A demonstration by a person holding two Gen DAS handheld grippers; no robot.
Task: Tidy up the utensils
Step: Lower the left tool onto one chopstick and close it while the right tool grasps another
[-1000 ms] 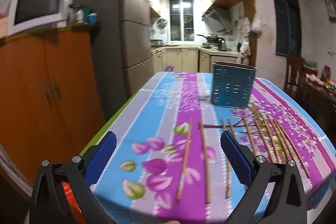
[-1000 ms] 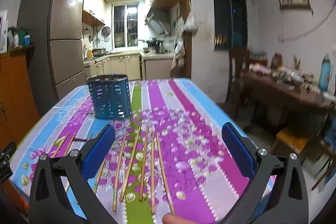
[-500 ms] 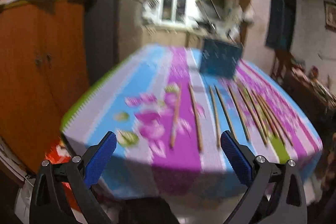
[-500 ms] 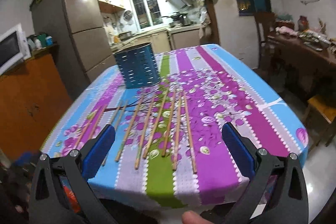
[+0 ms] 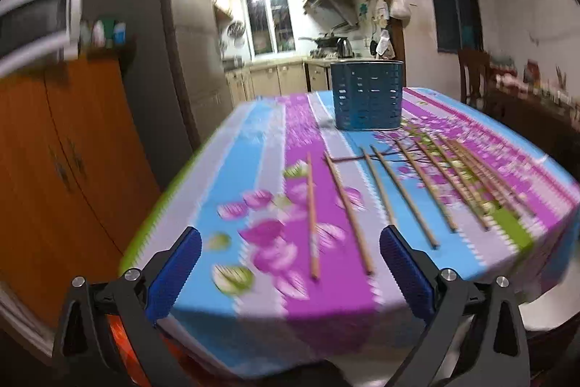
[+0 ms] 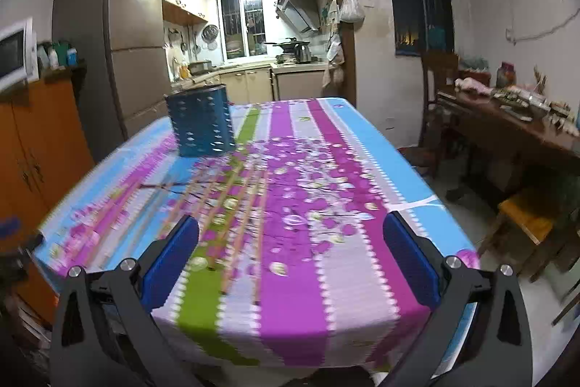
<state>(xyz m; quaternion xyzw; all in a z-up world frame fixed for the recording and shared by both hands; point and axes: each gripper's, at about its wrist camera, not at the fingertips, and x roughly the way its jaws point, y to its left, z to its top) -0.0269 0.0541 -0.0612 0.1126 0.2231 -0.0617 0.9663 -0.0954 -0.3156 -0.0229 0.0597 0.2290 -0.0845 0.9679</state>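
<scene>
At the near edge of a dining table (image 5: pixel 253 147) draped in a striped, flower-printed cloth, 2 handheld grippers hang side by side with nothing in either. The left gripper (image 5: pixel 288 263) is spread wide, its blue ribbed pads (image 5: pixel 406 272) far apart and touching nothing; between them, farther in on the cloth, lie the near ends of 2 wooden chopsticks (image 5: pixel 312 216). The right gripper (image 6: pixel 290 254) is spread just as wide, its blue pads (image 6: pixel 411 262) clear of the cloth and closed on nothing.

The chopsticks lie loose in a row running away from the near edge toward the far side. In the left view about 10 can be made out, the left ones spaced apart on the purple and grey stripes, the right ones (image 5: pixel 467 176) bunched closer together over the flower print; blur makes an exact count uncertain. In the right view the same row (image 6: pixel 232 202) is smeared by motion and sits left of centre, partly behind that gripper's left pad.

A blue perforated utensil holder (image 5: pixel 368 95) stands upright on the table beyond the far ends of the chopsticks, well apart from both grippers; the right view shows it (image 6: pixel 201 124) toward the table's far left.

Around the table: an orange cabinet (image 5: pixel 54 147) topped by a white microwave (image 6: pixel 16 55), a tall refrigerator (image 6: pixel 134 49), a lit kitchen behind, and a cluttered dark wooden side table (image 6: pixel 507 126) on the right.
</scene>
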